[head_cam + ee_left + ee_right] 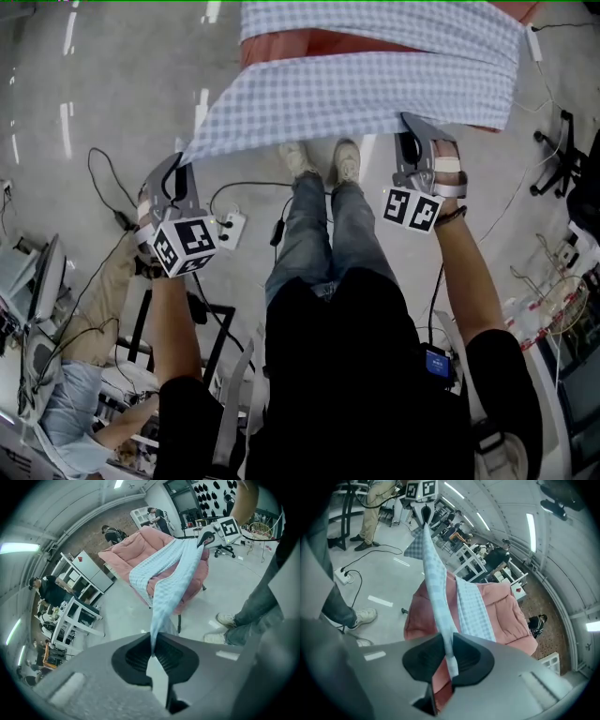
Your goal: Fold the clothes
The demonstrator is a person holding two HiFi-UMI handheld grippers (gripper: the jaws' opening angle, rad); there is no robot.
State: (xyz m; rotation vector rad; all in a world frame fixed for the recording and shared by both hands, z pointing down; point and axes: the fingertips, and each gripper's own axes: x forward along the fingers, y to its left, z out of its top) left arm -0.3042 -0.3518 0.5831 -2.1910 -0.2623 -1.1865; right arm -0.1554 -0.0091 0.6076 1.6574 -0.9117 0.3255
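left gripper (pixel 153 652): jaws pinched together on a corner of the checked cloth (pixel 171 581)
checked cloth: pale blue, stretched upward to the right gripper (pixel 206 540), partly draped over the pink chair (pixel 123 557)
right edge: jeans leg, pale shoes (pixel 227 619) on grey floor
left side: white racks (pixel 79 616), people standing nearby

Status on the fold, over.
Both shut: left gripper, right gripper, on blue-and-white checked fabric garment. Stretched between them, rest draped over pink padded chair. Nothing blocking.
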